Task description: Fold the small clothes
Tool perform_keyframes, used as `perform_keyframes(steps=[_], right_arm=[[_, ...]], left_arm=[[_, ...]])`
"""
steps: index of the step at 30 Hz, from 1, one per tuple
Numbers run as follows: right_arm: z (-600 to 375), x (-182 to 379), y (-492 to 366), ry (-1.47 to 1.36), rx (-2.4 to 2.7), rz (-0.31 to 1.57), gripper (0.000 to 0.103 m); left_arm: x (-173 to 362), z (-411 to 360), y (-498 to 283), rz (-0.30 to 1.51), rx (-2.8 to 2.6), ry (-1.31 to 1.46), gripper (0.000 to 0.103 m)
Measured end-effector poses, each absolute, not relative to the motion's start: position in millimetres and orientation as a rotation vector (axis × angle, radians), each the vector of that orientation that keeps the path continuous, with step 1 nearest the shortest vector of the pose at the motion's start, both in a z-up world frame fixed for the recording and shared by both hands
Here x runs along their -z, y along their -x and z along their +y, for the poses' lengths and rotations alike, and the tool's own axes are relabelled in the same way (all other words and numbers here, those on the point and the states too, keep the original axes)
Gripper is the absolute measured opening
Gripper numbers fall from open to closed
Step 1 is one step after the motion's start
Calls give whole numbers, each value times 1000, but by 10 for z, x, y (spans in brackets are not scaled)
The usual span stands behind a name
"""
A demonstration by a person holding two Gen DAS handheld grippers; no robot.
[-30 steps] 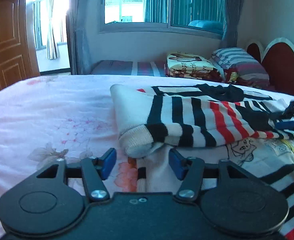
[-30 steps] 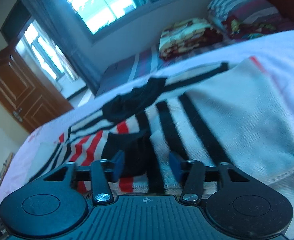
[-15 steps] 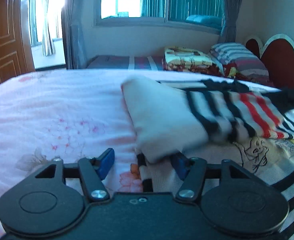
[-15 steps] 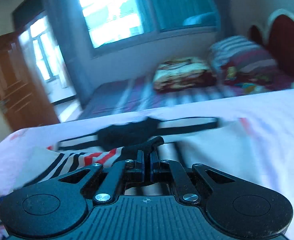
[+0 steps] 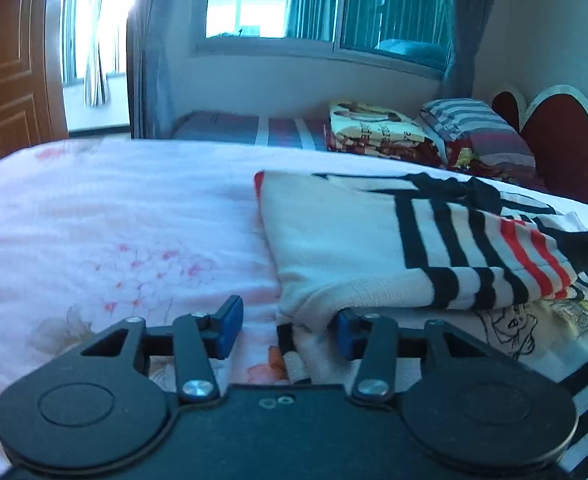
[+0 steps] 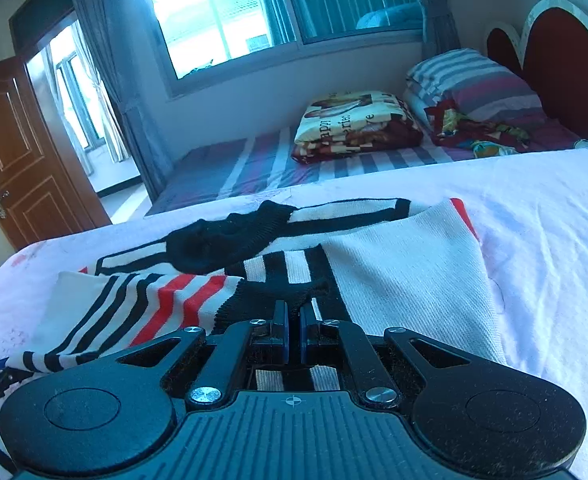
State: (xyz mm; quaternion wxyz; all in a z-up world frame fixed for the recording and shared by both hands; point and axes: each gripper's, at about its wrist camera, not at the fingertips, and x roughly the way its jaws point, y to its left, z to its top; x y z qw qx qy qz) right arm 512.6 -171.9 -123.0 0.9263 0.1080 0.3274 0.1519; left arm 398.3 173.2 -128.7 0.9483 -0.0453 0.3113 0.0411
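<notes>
From the left wrist we see our left gripper [image 5: 286,326] low over the bed [image 5: 114,216], its jaws spread wide with nothing between them; the near corner of the sweater [image 5: 374,248] drapes just in front of the right blue pad [image 5: 344,330] and hides its tip. The sweater lies folded on the pink floral sheet, cream with black and red stripes, and its right end runs out of view, where a dark shape at the edge is too cut off to name. A printed cloth [image 5: 514,328] lies under it, half hidden by the gripper body. Beyond are a second bed [image 5: 254,126], a folded blanket [image 5: 370,128], a striped pillow [image 5: 474,124], a red headboard [image 5: 558,136], a window [image 5: 314,0] and a brown door [image 5: 10,60]. From the right wrist, our right gripper [image 6: 292,334] has its jaws clenched on the sweater's black cuff [image 6: 282,294], the pinch itself hidden between the pads. The sweater [image 6: 406,280] spreads ahead on the sheet [image 6: 534,220], a black collar [image 6: 222,244] bunched on top. At the lower left edge something dark is cut off and unclear.
</notes>
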Motion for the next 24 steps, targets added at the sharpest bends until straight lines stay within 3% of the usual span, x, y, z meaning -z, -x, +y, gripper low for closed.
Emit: perform_keyframes(steps=[9, 13, 18, 20, 23, 24], right_arm=[[-1758, 1398, -5131, -233, -302, 726, 4], [-1735, 1362, -5104, -132, -243, 724, 5], [-1689, 1160, -4964, -99, -305, 647, 4], [-1534, 1197, -4976, -88, -353, 662, 4], [-1400, 1369, -5034, -34, -320, 736, 4], [-1428, 1418, -5044, -32, -302, 737, 4]], left_arm=[[1318, 1742, -4020, 668, -74, 83, 49], [1196, 1664, -3901, 691, -24, -32, 74], [779, 1532, -3735, 532, 58, 16, 69], [838, 1409, -3949, 556, 96, 35, 58], [1157, 1286, -4292, 742, 119, 47, 60], [1269, 1264, -4270, 730, 122, 9, 61]])
